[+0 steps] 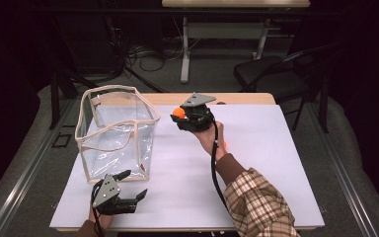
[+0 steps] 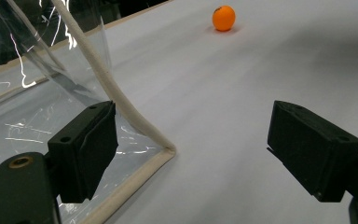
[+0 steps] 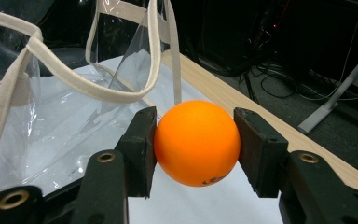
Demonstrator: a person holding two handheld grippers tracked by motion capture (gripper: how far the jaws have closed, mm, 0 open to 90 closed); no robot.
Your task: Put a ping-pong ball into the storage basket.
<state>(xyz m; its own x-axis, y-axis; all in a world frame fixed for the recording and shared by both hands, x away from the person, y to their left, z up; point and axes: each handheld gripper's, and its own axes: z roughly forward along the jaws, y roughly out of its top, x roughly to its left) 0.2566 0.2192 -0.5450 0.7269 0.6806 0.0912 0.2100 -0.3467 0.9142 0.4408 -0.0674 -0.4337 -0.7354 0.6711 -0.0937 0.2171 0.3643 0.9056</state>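
Seemingly light, smooth and rigid, the orange ball [image 3: 196, 142] sits mid-frame, pinched across its widest part by the right gripper [image 3: 196, 144] fingers beside the clear bag [image 1: 116, 131]; left gripper [image 2: 191, 154] gapes empty.

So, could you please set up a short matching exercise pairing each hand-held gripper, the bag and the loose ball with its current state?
1. right hand-held gripper
2. left hand-held gripper
3. clear bag
4. second orange ball

a. lying loose on the white table
b. jaws open at the bag's bottom corner
c. standing upright, top open
d. shut on an orange ball

Pairs: 1-d, 2-b, 3-c, 4-a
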